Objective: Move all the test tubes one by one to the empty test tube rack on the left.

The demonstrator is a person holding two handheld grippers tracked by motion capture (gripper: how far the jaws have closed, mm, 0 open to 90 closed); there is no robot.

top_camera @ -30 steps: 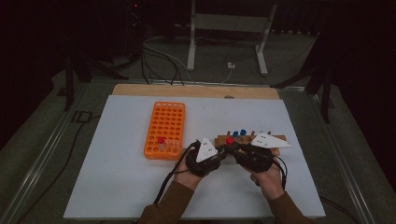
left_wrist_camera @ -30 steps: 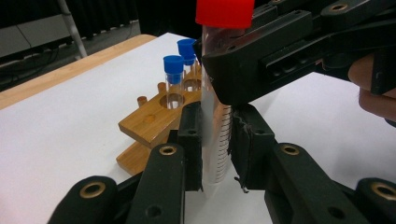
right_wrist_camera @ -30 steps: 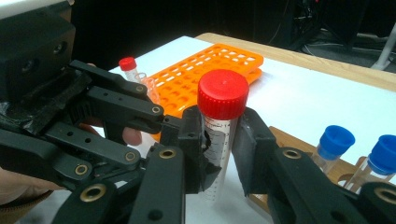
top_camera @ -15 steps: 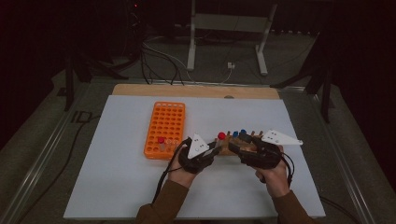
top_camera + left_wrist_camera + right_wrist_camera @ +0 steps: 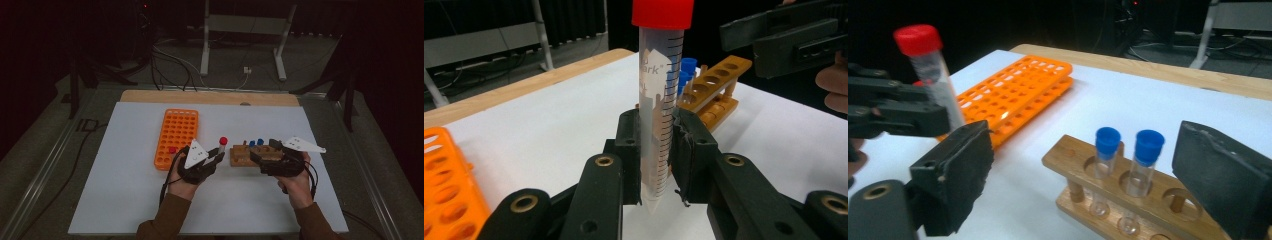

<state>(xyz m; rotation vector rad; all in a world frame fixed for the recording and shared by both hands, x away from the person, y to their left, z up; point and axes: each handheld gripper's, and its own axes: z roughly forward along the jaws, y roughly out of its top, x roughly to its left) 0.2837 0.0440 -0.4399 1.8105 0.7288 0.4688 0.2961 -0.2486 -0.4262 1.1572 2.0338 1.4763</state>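
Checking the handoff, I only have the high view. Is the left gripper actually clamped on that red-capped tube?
Observer: Yes. In the left gripper view the left gripper pinches the red-capped tube low on its clear body, upright.
Operator: Right one let go?
Observer: The right gripper has just been opening; its jaws stand wide, nothing between the pads.
Operator: What's left in the wooden rack?
Observer: The wooden rack holds two blue-capped tubes in neighbouring holes.

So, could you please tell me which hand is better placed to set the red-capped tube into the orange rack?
Left: its tongs already clamp the red-capped tube, beside the orange rack. The right tongs are open.
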